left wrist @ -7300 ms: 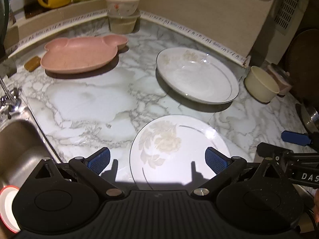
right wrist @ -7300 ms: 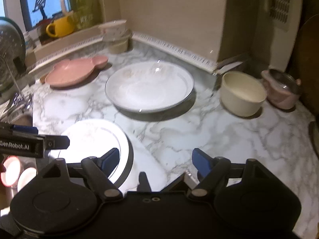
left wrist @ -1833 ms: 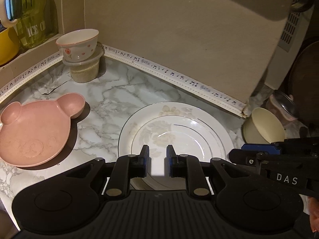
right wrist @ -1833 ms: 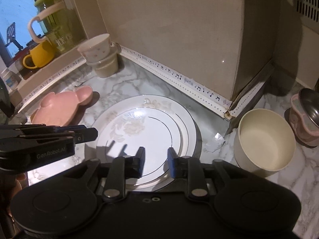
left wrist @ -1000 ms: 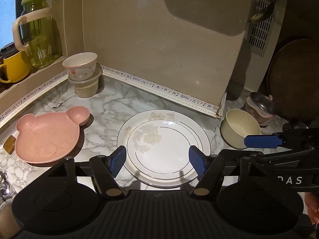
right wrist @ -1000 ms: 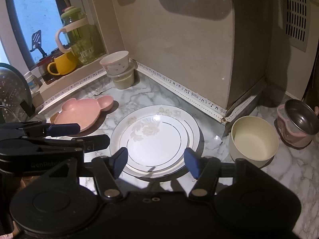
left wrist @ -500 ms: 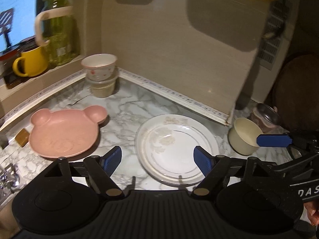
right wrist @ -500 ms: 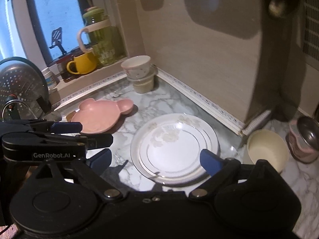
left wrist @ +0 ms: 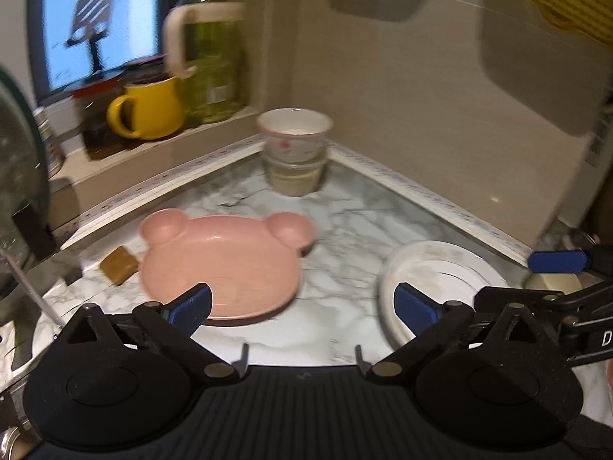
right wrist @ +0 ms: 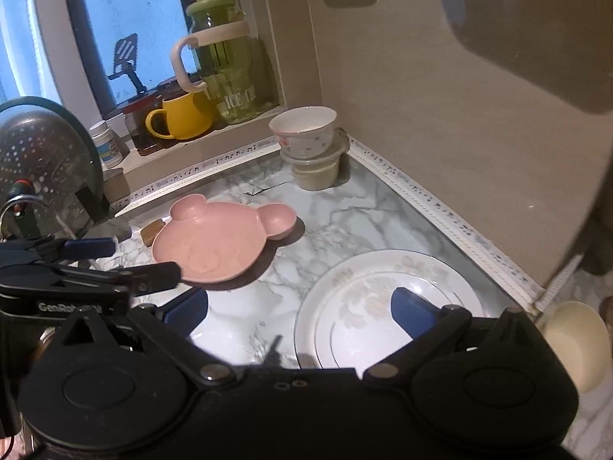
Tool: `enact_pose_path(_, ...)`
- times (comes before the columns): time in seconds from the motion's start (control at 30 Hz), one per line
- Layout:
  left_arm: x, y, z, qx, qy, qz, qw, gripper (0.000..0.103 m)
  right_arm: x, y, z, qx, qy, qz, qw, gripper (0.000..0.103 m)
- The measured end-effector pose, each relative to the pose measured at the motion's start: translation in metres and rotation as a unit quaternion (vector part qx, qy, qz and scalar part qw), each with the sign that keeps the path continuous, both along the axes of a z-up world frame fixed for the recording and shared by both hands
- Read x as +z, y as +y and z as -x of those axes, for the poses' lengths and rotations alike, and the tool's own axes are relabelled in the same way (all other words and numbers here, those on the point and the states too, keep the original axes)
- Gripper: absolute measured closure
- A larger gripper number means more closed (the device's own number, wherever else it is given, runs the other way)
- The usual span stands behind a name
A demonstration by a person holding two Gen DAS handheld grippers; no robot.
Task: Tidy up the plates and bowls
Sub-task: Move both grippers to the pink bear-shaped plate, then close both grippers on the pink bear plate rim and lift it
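With both tongs, left (left wrist: pixel 300 306) and right (right wrist: pixel 299 312), just opened wide and empty, I risk clipping the pink bear plate (left wrist: pixel 222 264) and skidding it across the desk (left wrist: pixel 345 222).

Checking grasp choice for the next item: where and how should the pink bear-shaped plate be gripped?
Judging by its pose, take the pink bear-shaped plate by its raised rim on the near, chin edge, coming in low from the near side. It lies flat on the marble counter, so only the rim offers a pinch. The left claw, open and empty, sits closest. The brown block crowds its left ear.
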State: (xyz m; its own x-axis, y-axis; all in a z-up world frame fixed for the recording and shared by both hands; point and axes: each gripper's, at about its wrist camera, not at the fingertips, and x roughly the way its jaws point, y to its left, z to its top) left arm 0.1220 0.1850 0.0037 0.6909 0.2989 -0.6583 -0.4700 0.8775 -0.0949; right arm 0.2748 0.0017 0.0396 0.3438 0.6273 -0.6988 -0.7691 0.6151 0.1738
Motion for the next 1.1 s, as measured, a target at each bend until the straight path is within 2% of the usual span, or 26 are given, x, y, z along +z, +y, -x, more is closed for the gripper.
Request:
enact_pose_path(0.1, -0.007, 0.023, 0.001, 0.025, 0.001, 0.01, 0.9996, 0.001, -0.008, 0.015, -0.011, -0.002, 0.008, 0.003, 1.0, 0.001)
enact_pose_path(0.23, -0.017, 0.045, -0.001, 0.059, 0.016, -0.009, 0.9981, 0.001, -0.019, 0.032, -0.024, -0.005, 0.02, 0.001, 1.0, 0.002)
enact_pose_path(0.4, -0.03, 0.064, -0.006, 0.087, 0.032, -0.02, 0.9955, 0.001, -0.034, 0.057, -0.037, 0.012, 0.029, 0.017, 0.999, 0.008)
enact_pose_path(0.5, -0.037, 0.077, -0.011, 0.09, 0.033, -0.009, 0.9954, 0.001, -0.043, 0.073, -0.044, 0.018, 0.027, 0.027, 0.999, 0.01)
enact_pose_path(0.63, -0.049, 0.088, -0.019, 0.094, 0.044, -0.028, 0.9942, 0.001, -0.059, 0.091, -0.054, 0.019, 0.043, 0.036, 0.998, 0.013)
enact_pose_path(0.73, -0.061, 0.099, -0.024, 0.103, 0.055, -0.027, 0.9928, 0.001, -0.07, 0.104, -0.059, 0.02, 0.055, 0.045, 0.997, 0.015)
enact_pose_path(1.1, -0.09, 0.137, -0.039, 0.135, 0.071, 0.0, 0.9883, 0.002, -0.101, 0.15, -0.06, 0.033, 0.076, 0.077, 0.994, 0.027)
